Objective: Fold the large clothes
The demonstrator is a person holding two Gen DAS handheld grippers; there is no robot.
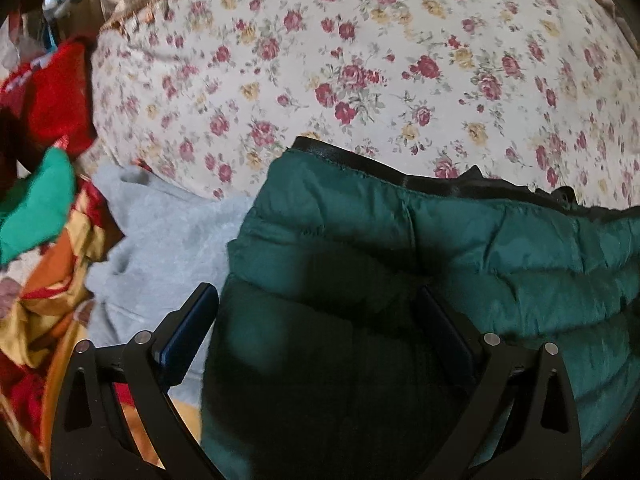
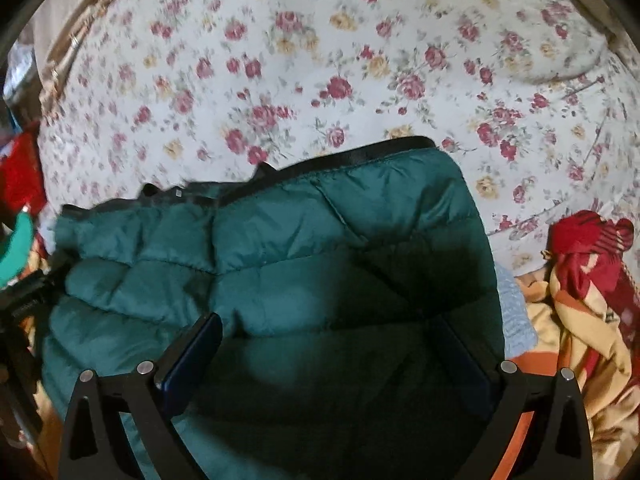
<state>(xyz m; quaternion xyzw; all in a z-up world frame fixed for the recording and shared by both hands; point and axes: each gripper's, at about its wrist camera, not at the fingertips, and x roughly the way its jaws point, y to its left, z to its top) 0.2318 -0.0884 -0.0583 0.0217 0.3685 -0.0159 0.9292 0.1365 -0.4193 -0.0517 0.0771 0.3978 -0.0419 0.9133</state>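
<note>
A dark green quilted puffer jacket point(image 1: 460, 248) with a black hem band point(image 1: 360, 162) lies across the near part of the flowered bed sheet point(image 1: 320, 60). My left gripper point(image 1: 316, 300) is over the jacket's left end, jaws spread wide, with the padding bulging up between the fingers. Its left finger point(image 1: 192, 320) sits just off the jacket's edge, above a pale grey garment. My right gripper point(image 2: 332, 324) is over the jacket's point(image 2: 280, 232) right end, jaws equally wide, with fabric filling the gap. A deep shadow covers the cloth between both pairs of fingers.
A pale grey garment point(image 1: 160, 248) lies left of the jacket. Red point(image 1: 56, 92), bright green point(image 1: 36, 208) and orange-yellow patterned cloths point(image 1: 52, 300) pile up at the far left. A red and yellow blanket point(image 2: 588, 288) is bunched at the right, with a bit of light blue cloth point(image 2: 516, 312).
</note>
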